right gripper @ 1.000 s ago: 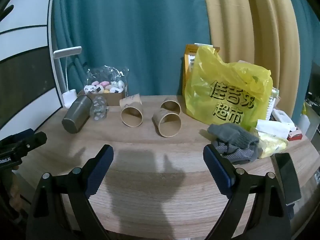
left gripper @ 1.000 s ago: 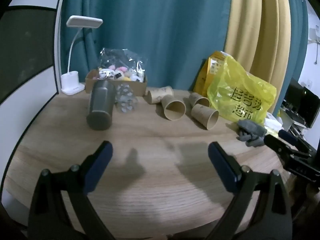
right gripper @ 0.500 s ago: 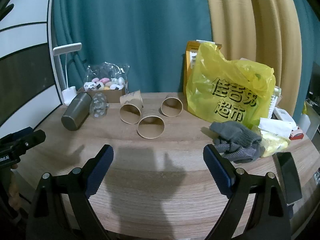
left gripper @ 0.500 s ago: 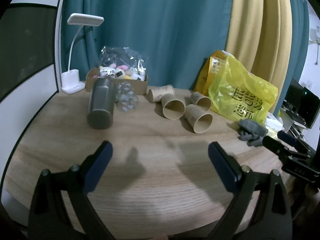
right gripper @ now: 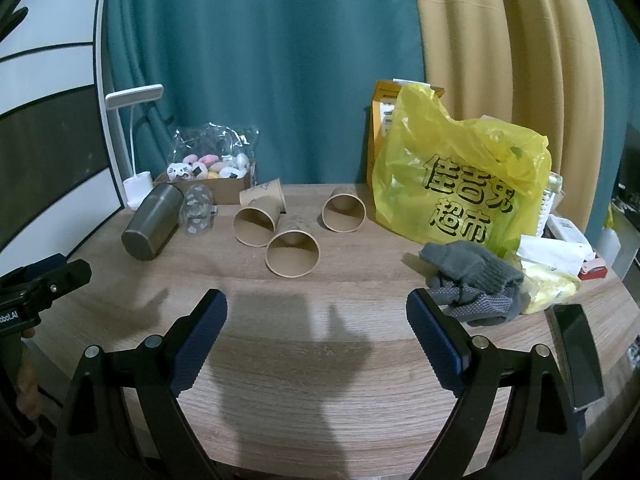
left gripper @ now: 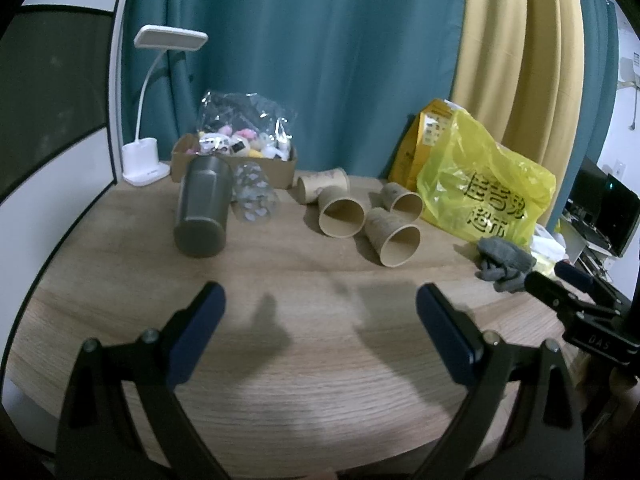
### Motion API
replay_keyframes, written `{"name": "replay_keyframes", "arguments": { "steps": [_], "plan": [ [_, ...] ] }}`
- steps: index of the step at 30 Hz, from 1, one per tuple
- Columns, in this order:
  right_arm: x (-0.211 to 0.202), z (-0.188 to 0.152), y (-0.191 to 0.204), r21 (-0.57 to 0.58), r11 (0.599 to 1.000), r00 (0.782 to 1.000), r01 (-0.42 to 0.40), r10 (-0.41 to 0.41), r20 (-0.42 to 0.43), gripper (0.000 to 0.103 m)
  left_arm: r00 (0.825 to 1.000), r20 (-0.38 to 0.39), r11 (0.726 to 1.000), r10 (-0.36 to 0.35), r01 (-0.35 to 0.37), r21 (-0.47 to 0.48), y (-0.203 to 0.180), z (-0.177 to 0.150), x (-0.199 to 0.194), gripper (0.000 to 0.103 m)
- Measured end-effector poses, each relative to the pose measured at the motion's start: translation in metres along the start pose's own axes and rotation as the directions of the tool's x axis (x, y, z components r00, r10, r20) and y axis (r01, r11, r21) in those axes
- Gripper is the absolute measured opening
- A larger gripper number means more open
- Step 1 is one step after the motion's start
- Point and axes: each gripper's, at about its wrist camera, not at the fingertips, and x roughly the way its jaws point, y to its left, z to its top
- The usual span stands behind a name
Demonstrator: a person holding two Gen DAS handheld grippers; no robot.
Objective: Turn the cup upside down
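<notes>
Cup: nearest paper cup [right gripper: 293,254] lies on its side mid-desk, mouth toward me.
Grippers: I hold the left gripper [left gripper: 320,300] and right gripper [right gripper: 317,308] released, empty, near the front edge, ready to reach, I judge.
Desk [right gripper: 320,380]: wood grain; curtains behind.

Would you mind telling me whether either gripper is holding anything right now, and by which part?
Nothing is held. The left gripper and right gripper are both open above the table, short of the paper cups.
</notes>
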Motion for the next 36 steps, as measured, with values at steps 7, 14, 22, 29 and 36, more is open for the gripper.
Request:
{"name": "replay_keyframes", "arguments": {
  "steps": [7,14,22,29,36],
  "plan": [
    [0.0000,0.0007,-0.0002,0.001,1.000,1.000,0.000,0.000,-0.001,0.093,1.000,0.007,1.000,0.002,-0.002,0.000,0.0013,-0.0022,0.0000,0.097],
    [-0.0001,0.0012,-0.0003,0.001,1.000,1.000,0.002,-0.002,-0.003,0.093,1.000,0.006,1.000,0.001,-0.001,0.000,0.0012,-0.0014,-0.0005,0.097],
    [-0.0001,0.0016,-0.0004,0.001,1.000,1.000,0.001,-0.001,-0.003,0.093,1.000,0.006,1.000,0.001,-0.001,0.002,0.0001,-0.0005,-0.0012,0.097],
    [0.0002,0.0019,-0.0008,0.000,1.000,1.000,0.001,-0.001,-0.003,0.093,1.000,0.008,1.000,0.001,-0.001,0.002,-0.0008,0.0003,-0.0015,0.097],
    [0.0002,0.0021,-0.0007,0.000,1.000,1.000,0.001,-0.001,-0.003,0.093,1.000,0.008,1.000,0.001,-0.001,0.002,-0.0005,0.0007,-0.0016,0.097]
  ]
}}
